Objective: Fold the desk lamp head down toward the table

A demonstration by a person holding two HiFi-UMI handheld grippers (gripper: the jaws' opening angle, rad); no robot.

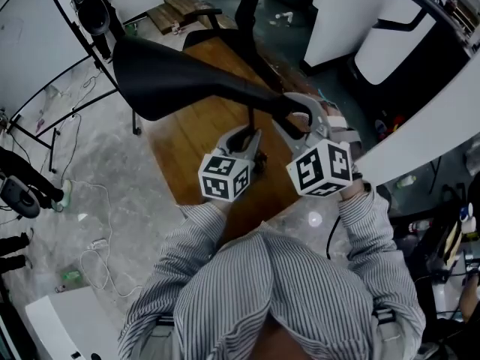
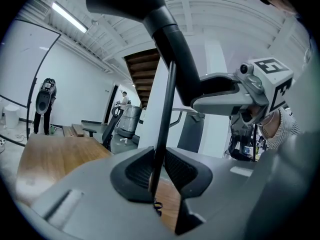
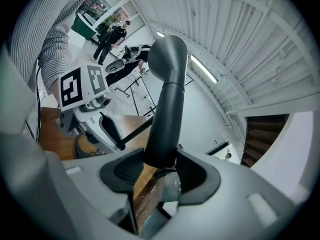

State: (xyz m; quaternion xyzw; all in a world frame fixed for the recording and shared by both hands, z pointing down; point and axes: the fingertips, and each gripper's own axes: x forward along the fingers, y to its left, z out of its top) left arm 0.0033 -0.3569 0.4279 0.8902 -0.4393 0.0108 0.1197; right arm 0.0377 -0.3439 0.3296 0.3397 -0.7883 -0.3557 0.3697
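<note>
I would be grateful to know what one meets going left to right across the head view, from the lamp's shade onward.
lamp head → left tool → right tool

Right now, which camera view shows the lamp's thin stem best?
The left gripper view: the stem rises, long and sharp, from between the pads of the left claw. The head view shows only a short dark piece under the lamp neck; the right gripper view shows a slanted stretch beside the left claw.
</note>
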